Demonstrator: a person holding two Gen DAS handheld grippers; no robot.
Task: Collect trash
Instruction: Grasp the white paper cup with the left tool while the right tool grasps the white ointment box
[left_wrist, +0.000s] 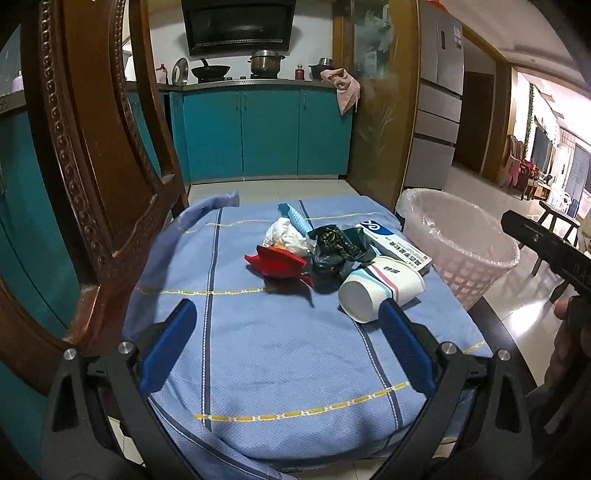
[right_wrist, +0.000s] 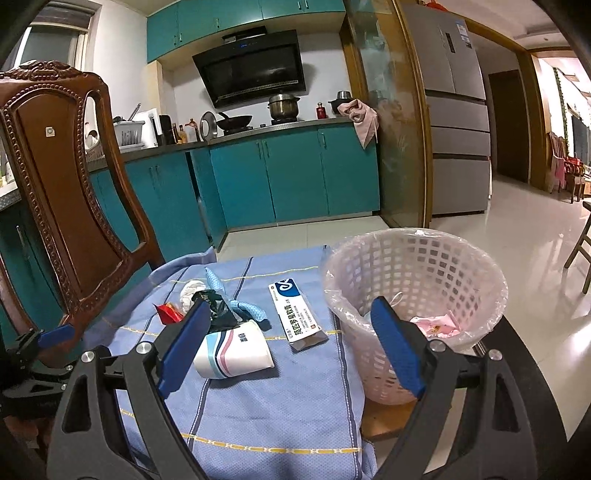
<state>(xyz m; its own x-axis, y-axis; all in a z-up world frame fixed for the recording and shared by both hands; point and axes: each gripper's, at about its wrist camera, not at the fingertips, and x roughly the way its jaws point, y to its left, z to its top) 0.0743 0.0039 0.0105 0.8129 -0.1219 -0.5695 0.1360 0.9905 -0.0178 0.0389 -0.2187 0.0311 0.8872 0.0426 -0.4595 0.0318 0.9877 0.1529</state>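
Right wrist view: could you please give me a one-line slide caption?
Open right gripper above a blue cloth strewn with a tipped paper cup, beside a lined basket.

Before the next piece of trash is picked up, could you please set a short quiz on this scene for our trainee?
1. True or false: the paper cup stands upright on the blue cloth.
2. Which is closest to the bin? A) red wrapper B) medicine box C) white tissue
3. Fill in: the bin is lined with a ____ bag and already holds some pink scraps.

Key
1. False: it lies on its side.
2. B
3. plastic

Both the left gripper and the right gripper have open jaws with nothing held.
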